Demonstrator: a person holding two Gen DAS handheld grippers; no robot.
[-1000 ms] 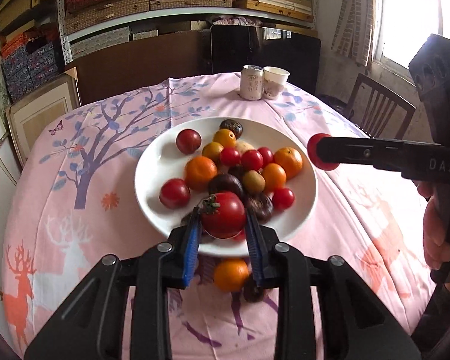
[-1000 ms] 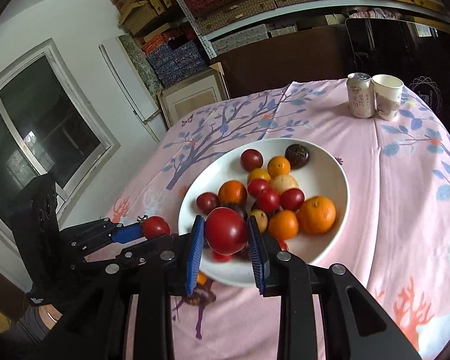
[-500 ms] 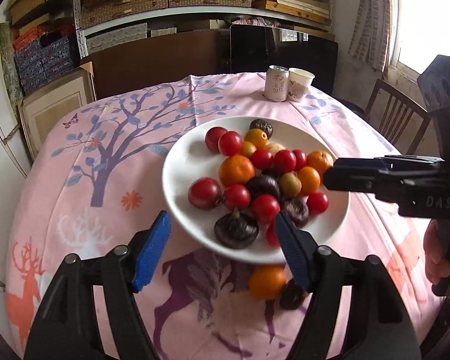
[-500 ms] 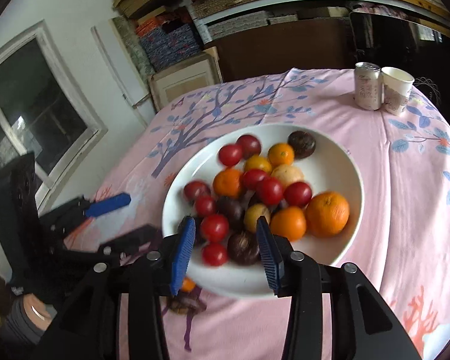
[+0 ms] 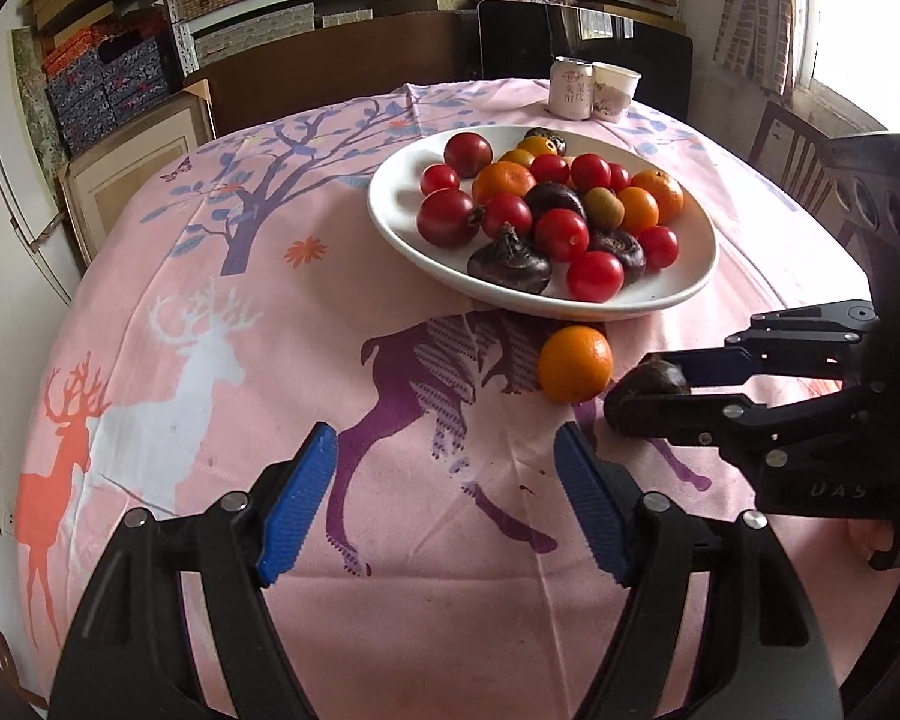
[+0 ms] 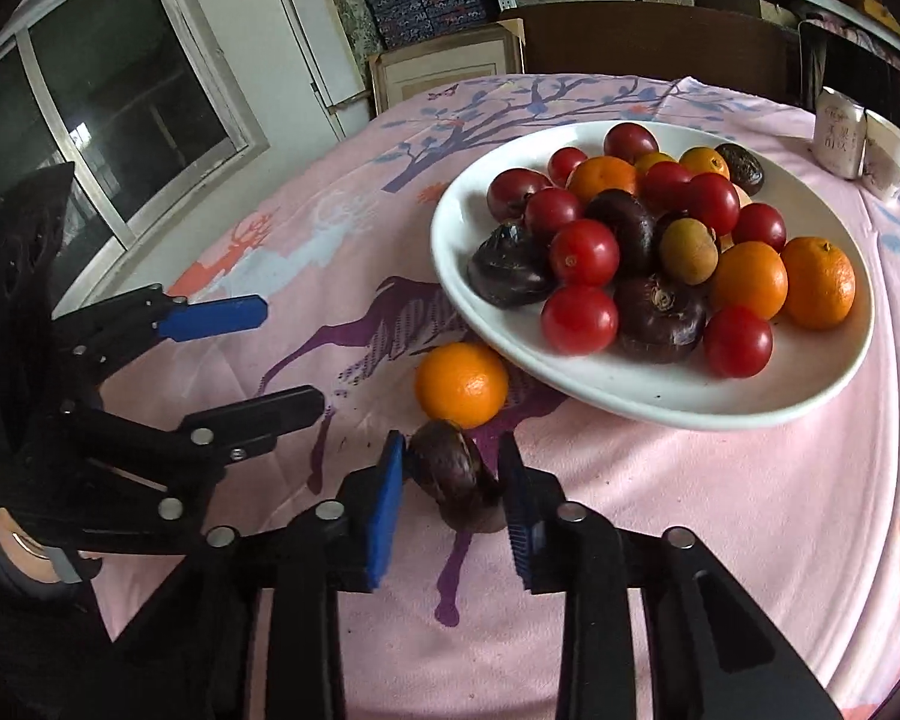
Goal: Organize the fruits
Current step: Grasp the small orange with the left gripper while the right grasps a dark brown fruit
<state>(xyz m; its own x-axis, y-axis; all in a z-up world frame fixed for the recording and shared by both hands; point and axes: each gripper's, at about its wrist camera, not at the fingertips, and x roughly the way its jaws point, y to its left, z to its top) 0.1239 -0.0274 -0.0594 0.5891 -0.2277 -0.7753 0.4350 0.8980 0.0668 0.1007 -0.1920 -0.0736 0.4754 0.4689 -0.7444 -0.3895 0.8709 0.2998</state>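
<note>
Two fruits lie off the plate (image 6: 642,402), just beside its near rim: the right gripper (image 6: 453,483) has closed around the dark chestnut (image 6: 459,480), needing a lift onto the plate, while the left gripper (image 5: 444,504) gapes empty short of the orange (image 5: 575,363).

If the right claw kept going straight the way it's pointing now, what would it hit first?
The right claw already has the dark purple fruit between its fingers. Straight ahead, it would probably push that fruit into the loose orange just beyond, then the white plate's near rim; depth is uncertain.
</note>
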